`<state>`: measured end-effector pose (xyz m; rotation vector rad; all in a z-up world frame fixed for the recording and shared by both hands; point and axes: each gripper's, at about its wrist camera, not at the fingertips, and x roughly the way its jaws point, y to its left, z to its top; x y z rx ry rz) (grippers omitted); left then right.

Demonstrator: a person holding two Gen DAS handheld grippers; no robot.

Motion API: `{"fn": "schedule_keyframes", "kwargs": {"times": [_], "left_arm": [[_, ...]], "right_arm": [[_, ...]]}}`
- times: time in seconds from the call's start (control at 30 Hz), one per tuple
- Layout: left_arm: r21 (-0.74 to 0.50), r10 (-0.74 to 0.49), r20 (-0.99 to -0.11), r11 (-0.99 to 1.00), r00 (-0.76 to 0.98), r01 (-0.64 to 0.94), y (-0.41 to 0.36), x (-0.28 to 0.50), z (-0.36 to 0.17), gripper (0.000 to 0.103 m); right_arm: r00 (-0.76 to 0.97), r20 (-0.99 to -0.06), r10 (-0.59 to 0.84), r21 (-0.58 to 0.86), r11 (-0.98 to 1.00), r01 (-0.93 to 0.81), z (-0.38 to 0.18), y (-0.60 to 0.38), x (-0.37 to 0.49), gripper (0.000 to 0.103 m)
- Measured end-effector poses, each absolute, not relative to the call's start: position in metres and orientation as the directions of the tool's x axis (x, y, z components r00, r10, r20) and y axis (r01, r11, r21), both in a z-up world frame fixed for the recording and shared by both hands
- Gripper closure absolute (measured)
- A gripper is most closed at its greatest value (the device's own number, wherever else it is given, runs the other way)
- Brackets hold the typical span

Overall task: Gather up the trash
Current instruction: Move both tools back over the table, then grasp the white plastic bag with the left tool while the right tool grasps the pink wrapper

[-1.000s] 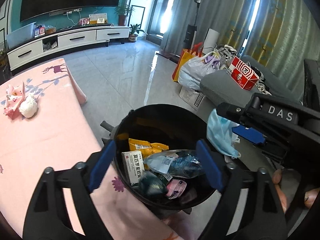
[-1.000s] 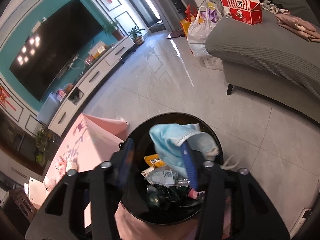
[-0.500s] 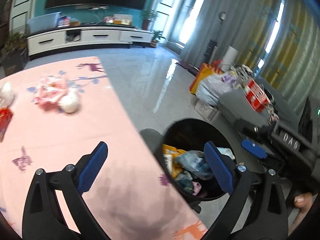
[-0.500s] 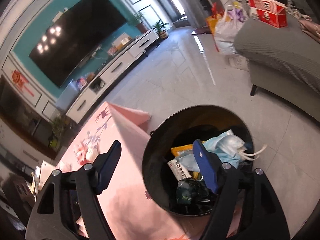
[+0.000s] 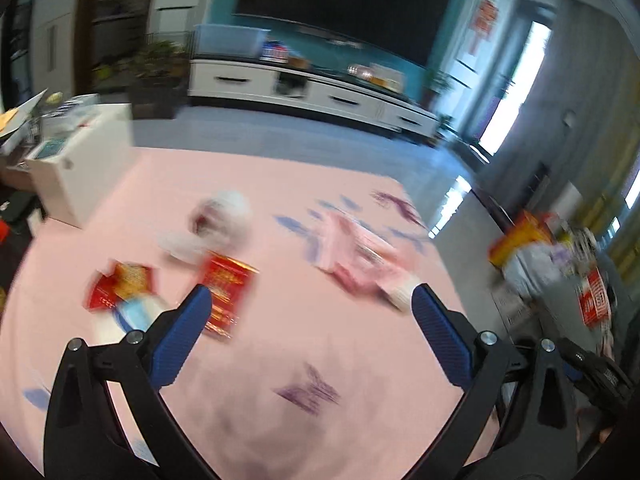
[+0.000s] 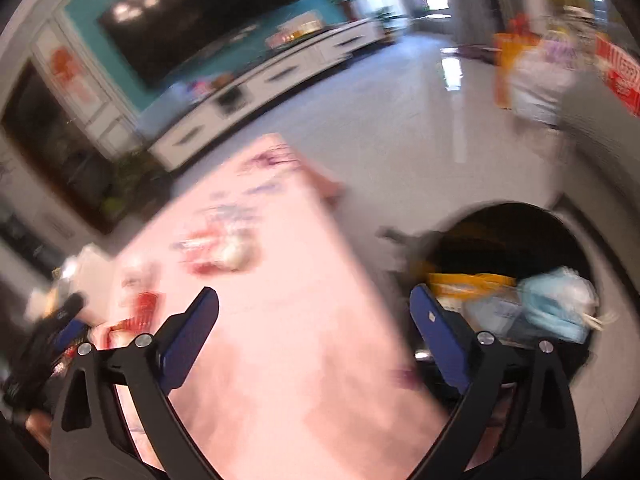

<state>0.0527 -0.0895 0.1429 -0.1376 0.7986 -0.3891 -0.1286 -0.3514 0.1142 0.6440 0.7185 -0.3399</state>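
My left gripper (image 5: 310, 308) is open and empty over the pink tablecloth (image 5: 312, 344). Blurred litter lies ahead of it: a red packet (image 5: 226, 280), a red and gold wrapper (image 5: 124, 284), a white crumpled wad (image 5: 224, 216) and a pink packet (image 5: 360, 260). My right gripper (image 6: 314, 312) holds nothing and its jaws are still opening. It hangs over the table's edge, beside the black trash bin (image 6: 572, 224). The blue face mask (image 6: 556, 304) lies in the bin on a yellow wrapper (image 6: 468, 280). The left gripper (image 6: 60, 320) shows at the right wrist view's left edge.
A white box (image 5: 80, 160) stands at the table's far left corner. A white TV cabinet (image 5: 312, 88) runs along the teal wall. Bags and an orange box (image 5: 532, 248) stand on the floor at the right, near a grey sofa (image 6: 600, 128).
Both grippers swung away from the bin toward the table. The right gripper let go of the blue mask, which now lies in the bin, and opened wide. The left stayed open.
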Motion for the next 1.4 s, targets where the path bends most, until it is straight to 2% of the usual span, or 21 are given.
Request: {"fn": "schedule_keyframes", "kwargs": {"times": [0.07,0.17,0.33,0.47,0.6,0.8,0.87,0.93,0.97,1.0,1.07,1.1,1.13,1.2,1.3,1.4], "left_arm": [[-0.321,-0.383,-0.662,0.922,0.644,0.218,-0.063,0.079,0.149,0.003],[-0.384,-0.415,-0.659,0.903,0.628,0.193,-0.04,0.118,0.147,0.003],[-0.374,-0.379,-0.717,0.917,0.585,0.137,-0.036,0.176,0.117,0.003],[-0.39,-0.381,-0.775,0.916,0.504,0.094,-0.045,0.22,0.076,0.003],[-0.401,-0.385,-0.8,0.914,0.46,0.066,-0.053,0.24,0.048,0.004],[-0.35,-0.338,-0.824,0.935,0.454,0.06,-0.061,0.245,0.032,0.006],[-0.369,-0.353,-0.83,0.928,0.431,0.05,-0.062,0.248,0.026,0.008],[-0.386,-0.375,-0.835,0.921,0.403,0.056,-0.064,0.25,0.019,0.009],[-0.385,-0.375,-0.84,0.921,0.392,0.056,-0.064,0.252,0.016,0.013],[-0.38,-0.369,-0.847,0.924,0.382,0.052,-0.064,0.252,0.013,0.024],[-0.364,-0.353,-0.848,0.93,0.395,0.05,-0.065,0.252,0.011,0.031],[-0.356,-0.347,-0.852,0.933,0.392,0.053,-0.065,0.252,0.011,0.045],[-0.36,-0.352,-0.855,0.931,0.381,0.051,-0.065,0.253,0.009,0.047],[-0.369,-0.357,-0.847,0.928,0.394,0.049,-0.063,0.252,0.009,0.06],[-0.382,-0.366,-0.84,0.923,0.401,0.044,-0.058,0.25,0.009,0.07],[-0.421,-0.397,-0.811,0.906,0.429,0.042,-0.052,0.245,0.02,0.072]], "right_arm": [[0.725,-0.689,-0.01,0.443,0.785,0.432,0.123,-0.339,-0.093,0.006],[0.699,-0.715,-0.023,0.392,0.814,0.428,0.125,-0.324,-0.032,0.005],[0.612,-0.786,-0.086,0.274,0.84,0.469,0.09,-0.307,0.055,0.005],[0.548,-0.83,-0.106,0.174,0.884,0.434,0.055,-0.289,0.111,0.005],[0.483,-0.858,-0.173,0.066,0.897,0.438,0.026,-0.281,0.14,0.005],[0.443,-0.88,-0.172,0.037,0.905,0.424,0.002,-0.28,0.146,0.006],[0.448,-0.876,-0.178,0.034,0.905,0.425,0.002,-0.28,0.147,0.011],[0.443,-0.88,-0.171,0.033,0.909,0.416,0.0,-0.281,0.147,0.024],[0.434,-0.882,-0.185,0.008,0.914,0.406,-0.002,-0.28,0.148,0.028],[0.431,-0.881,-0.194,-0.009,0.919,0.394,-0.003,-0.279,0.148,0.033],[0.435,-0.882,-0.182,0.0,0.923,0.386,-0.003,-0.28,0.148,0.039],[0.439,-0.882,-0.173,0.012,0.922,0.388,-0.002,-0.28,0.147,0.044],[0.442,-0.881,-0.171,0.015,0.922,0.388,-0.002,-0.282,0.147,0.048],[0.444,-0.88,-0.166,0.014,0.927,0.375,-0.001,-0.28,0.148,0.056],[0.448,-0.88,-0.154,0.016,0.936,0.353,0.003,-0.276,0.148,0.064],[0.478,-0.867,-0.138,0.039,0.939,0.341,0.015,-0.272,0.145,0.065]]}}
